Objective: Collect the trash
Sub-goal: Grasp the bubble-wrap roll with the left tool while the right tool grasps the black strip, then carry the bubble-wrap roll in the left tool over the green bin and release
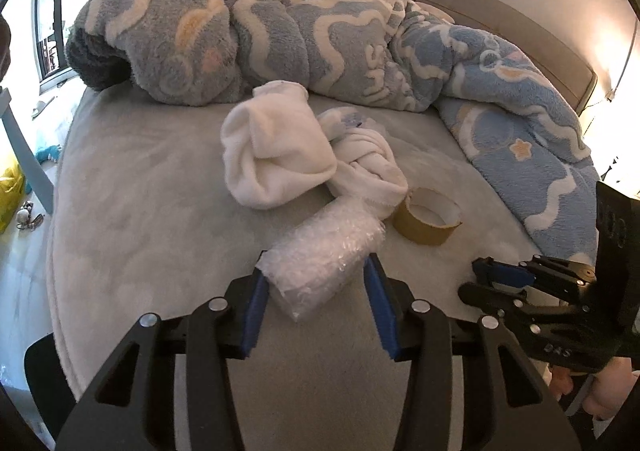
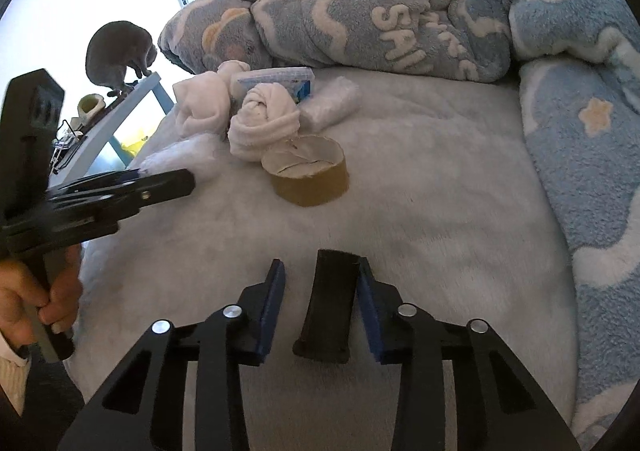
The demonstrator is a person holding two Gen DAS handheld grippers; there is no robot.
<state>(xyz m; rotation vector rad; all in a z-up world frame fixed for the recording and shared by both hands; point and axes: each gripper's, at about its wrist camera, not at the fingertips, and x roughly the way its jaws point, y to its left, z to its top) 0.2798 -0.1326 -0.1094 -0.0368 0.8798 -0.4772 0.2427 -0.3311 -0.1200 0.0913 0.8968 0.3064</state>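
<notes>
- The bed point(image 1: 132, 187) wears a pale grey plush cover, soft and faintly mottled; a fleece blanket point(image 1: 280, 31) in blue-grey with cream wavy lines, stars and raised letters lies bunched along its far side.
- The tape roll point(image 1: 428, 217), a squat ring of brown packing tape with a white cardboard core, lies flat on the cover and serves as landmark.
- Just left of the tape roll in the left wrist view lies the bubble wrap roll point(image 1: 320, 263), a translucent dimpled cylinder. The left claw point(image 1: 316, 311) straddles its near end, blue pads against both sides, clenched on it.
- Behind the tape roll sit white socks point(image 1: 276, 155), fuzzy and rolled or knotted into lumps, one touching the tape.
- Nearer the camera than the tape roll in the right wrist view lies a flat black rectangular piece point(image 2: 330, 307), matte; what it is I cannot tell. The right claw point(image 2: 322, 307) brackets it: the right pad touches its edge, the left pad stands clear, so no grip.
- Behind the socks a blue box point(image 2: 276, 81) shows partly, its print unreadable.
- A hand point(image 2: 36, 303) is cut off at the frame's edge.
</notes>
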